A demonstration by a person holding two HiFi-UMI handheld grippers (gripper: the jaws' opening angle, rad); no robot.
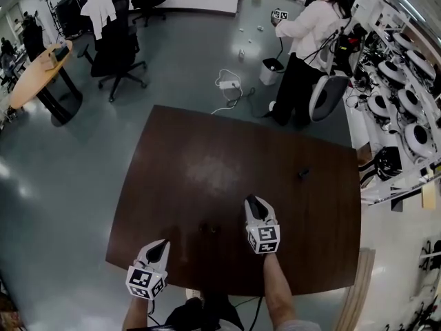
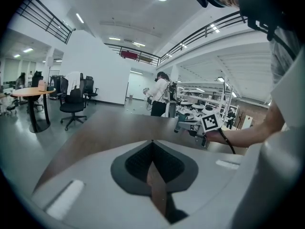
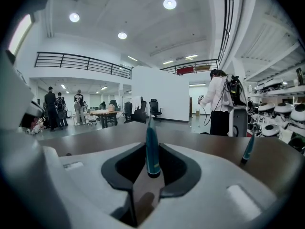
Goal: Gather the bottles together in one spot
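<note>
Right gripper view: we are clamping a bottle in the right gripper, left gripper closed, empty. Pinched low, it could tip out.

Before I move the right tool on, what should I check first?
1. Grip: right tool shut on the teal bottle, which is upright: ok.
2. Target: second teal bottle stands on the table, apart from the held one: ok.
3. Left tool: jaws together, nothing between: ok.
4. Way across: only bare tabletop shows between the two bottles: ok.
5. More bottles: dark specks near the table's front edge are too small to identify: cannot tell.
6. Person stands well beyond the table: ok.
</note>
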